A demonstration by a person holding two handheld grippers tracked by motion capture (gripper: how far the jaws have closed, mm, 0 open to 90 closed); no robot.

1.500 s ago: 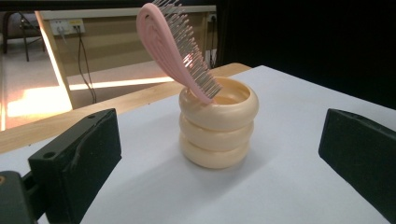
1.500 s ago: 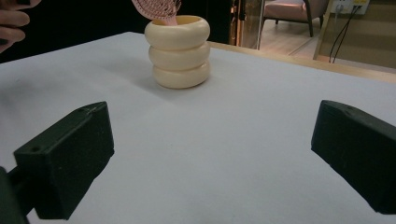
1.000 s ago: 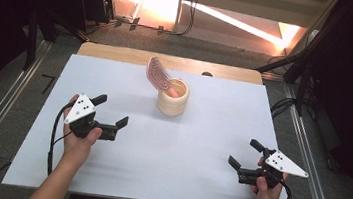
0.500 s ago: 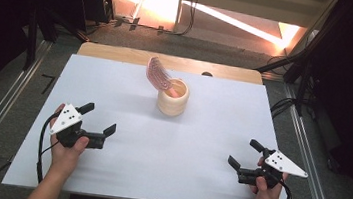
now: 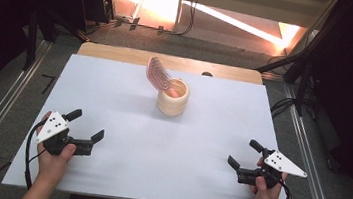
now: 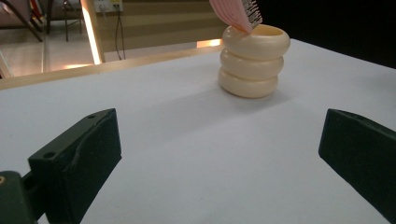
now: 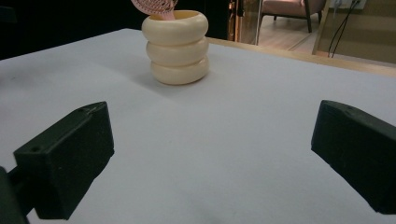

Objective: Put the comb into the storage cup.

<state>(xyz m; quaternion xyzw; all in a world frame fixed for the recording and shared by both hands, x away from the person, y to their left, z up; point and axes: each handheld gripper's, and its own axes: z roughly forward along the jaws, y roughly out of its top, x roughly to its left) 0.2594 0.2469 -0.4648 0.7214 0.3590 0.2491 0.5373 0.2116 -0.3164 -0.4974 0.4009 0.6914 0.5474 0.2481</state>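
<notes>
The left gripper (image 5: 86, 125), jaws wide and empty, has drawn back to the table's (image 5: 115, 87) near left corner; the right gripper (image 5: 243, 154) stays wide by the near right corner. The cup (image 5: 173, 98) holding the brush (image 5: 158, 73) stands near the far edge.

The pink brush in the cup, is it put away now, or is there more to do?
It looks put away: the pink brush stands tilted in the cream cup, head sticking out. Nothing is in hand. The left gripper and right gripper are both open and apart from the cup, near the table's front edge. Nothing else seems left.
</notes>
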